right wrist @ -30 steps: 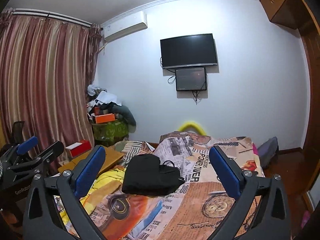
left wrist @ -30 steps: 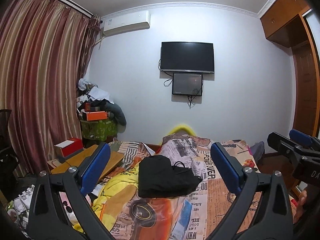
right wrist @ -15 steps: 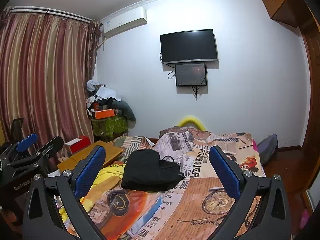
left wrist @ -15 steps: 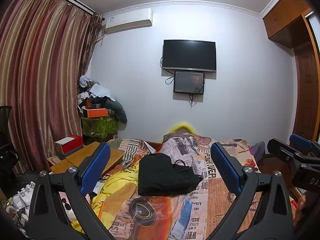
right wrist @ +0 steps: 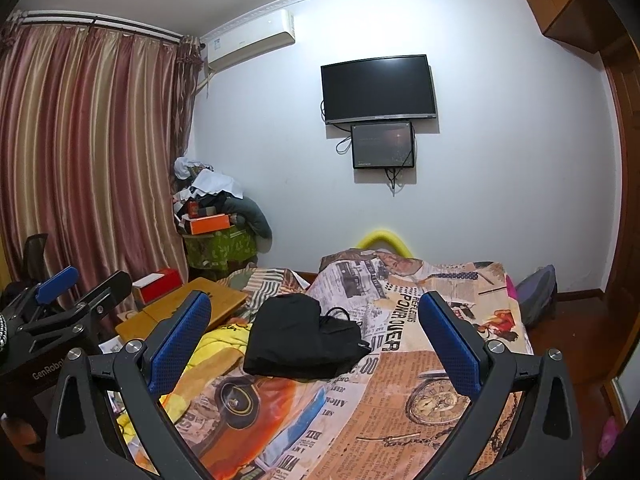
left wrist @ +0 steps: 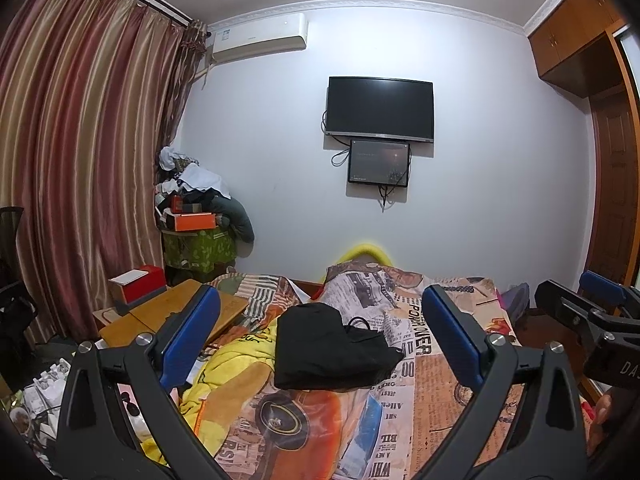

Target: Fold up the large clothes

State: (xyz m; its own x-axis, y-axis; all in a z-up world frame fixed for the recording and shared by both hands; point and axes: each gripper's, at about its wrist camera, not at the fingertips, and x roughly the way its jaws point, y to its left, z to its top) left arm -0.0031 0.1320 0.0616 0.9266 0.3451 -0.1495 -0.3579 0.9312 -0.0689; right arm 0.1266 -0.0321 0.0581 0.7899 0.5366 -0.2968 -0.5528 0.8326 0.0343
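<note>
Snag risk: black garment (left wrist: 328, 350) lies bundled on the bed (left wrist: 452, 364), well ahead of both grippers — left gripper (left wrist: 320, 332) and right gripper (right wrist: 316, 340) fingers spread wide, holding nothing. Pinching the bedspread (or the adjacent yellow cloth (left wrist: 228, 364)) with it would likely drag bedding into the fold.

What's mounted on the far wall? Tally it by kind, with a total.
Screens: 2, television and small monitor below it
Air conditioners: 1
Total: 3
</note>
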